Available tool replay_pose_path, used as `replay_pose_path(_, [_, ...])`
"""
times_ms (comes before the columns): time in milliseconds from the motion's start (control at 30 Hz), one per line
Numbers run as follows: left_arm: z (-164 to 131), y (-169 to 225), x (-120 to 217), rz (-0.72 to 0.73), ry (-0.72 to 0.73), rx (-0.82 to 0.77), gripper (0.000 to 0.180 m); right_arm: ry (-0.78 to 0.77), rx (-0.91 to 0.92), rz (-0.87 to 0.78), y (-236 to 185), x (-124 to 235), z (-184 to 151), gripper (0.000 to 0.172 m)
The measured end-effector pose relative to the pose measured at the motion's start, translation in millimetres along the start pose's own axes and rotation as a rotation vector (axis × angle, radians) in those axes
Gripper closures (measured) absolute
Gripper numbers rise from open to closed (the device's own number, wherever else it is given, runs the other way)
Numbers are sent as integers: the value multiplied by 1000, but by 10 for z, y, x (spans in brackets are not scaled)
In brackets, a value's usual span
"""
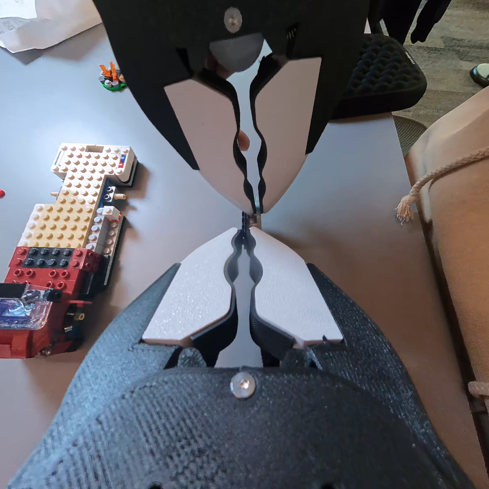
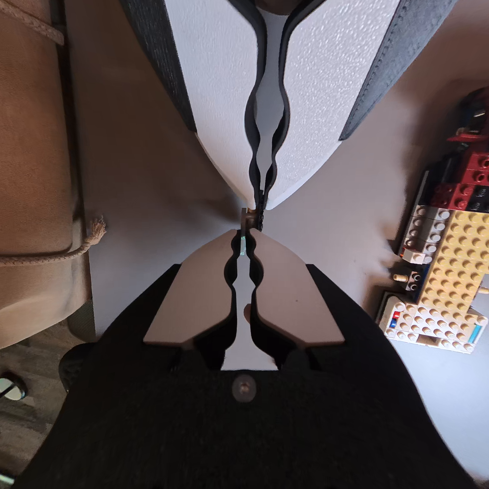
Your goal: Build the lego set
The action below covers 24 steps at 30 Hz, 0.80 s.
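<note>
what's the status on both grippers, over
Left gripper shut on thin black plate. Right gripper shut on thin grey plate, tip to tip over table. Brick model off to the side, nothing between.

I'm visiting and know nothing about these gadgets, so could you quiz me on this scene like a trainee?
1. True or false: the two grippers point tip to tip.
2. What does the left gripper pinch: A a thin black plate, B a rope, C a red brick?
3. What large build lies on the table beside them?

Key: 1 true; the right gripper faces it, shut on a thin grey plate. 2 A, the thin black plate. 3 A toy-brick model in tan, white and red.
</note>
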State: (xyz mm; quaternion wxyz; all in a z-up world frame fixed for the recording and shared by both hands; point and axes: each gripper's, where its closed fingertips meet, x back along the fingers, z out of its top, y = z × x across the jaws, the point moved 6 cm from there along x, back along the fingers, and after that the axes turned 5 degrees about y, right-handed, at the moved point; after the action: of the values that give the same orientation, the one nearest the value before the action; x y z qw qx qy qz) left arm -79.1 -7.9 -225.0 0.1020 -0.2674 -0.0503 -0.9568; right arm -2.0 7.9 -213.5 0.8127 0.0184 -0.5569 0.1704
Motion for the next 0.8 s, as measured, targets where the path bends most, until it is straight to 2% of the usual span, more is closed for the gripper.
replay_pose_path(267, [15, -37, 23, -3, 51, 44, 177, 57, -21, -11, 19, 80, 12, 167])
replay_pose_path(467, [45, -65, 62, 4, 88, 67, 177, 103, -2, -9, 16, 208, 46, 160])
replay_pose_path(633, [51, -90, 82, -3, 110, 100, 177, 192, 14, -58, 19, 314, 83, 160])
replay_pose_path(800, [8, -134, 89, 26, 97, 97, 177, 349, 52, -174, -45, 416, 88, 160])
